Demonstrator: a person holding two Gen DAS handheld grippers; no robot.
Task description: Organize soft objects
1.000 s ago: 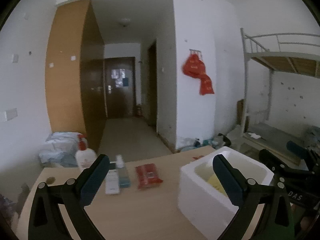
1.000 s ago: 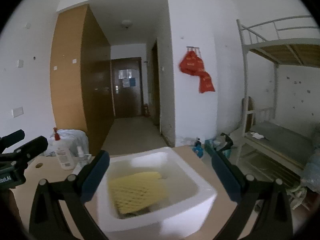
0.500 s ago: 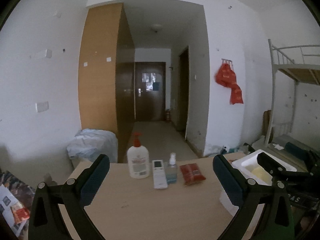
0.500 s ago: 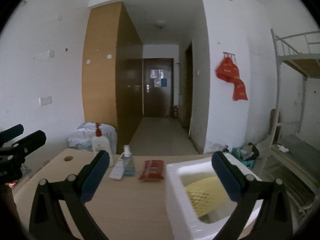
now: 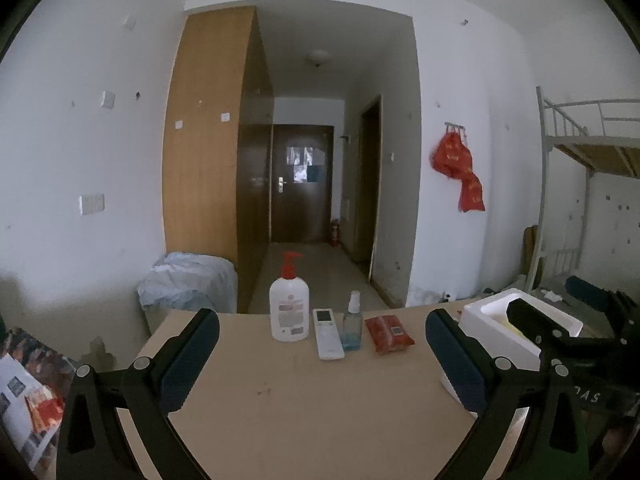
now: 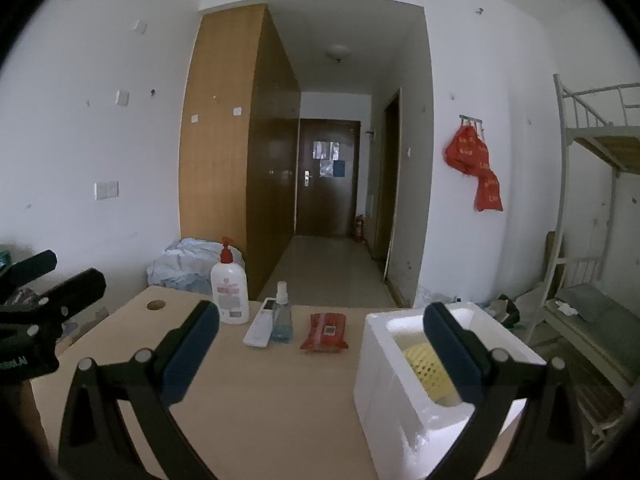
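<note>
A red soft packet (image 5: 389, 329) lies on the wooden table (image 5: 304, 408), also in the right wrist view (image 6: 325, 332). A white foam box (image 6: 436, 384) stands at the table's right end and holds a yellow foam net (image 6: 426, 368); the box also shows in the left wrist view (image 5: 516, 332). My left gripper (image 5: 322, 356) is open and empty above the table, short of the packet. My right gripper (image 6: 320, 348) is open and empty, its right finger over the box. It appears in the left wrist view at far right (image 5: 560, 320).
A white pump bottle (image 5: 289, 308), a white remote (image 5: 328, 333) and a small blue spray bottle (image 5: 352, 326) stand in a row left of the packet. A cable hole (image 6: 156, 305) is at the table's far left corner. A bunk bed (image 6: 592, 220) is right.
Both grippers swung left and pulled back. The box moved from the centre to the right of both views. The bottles, remote and packet now sit ahead. Both stay open.
</note>
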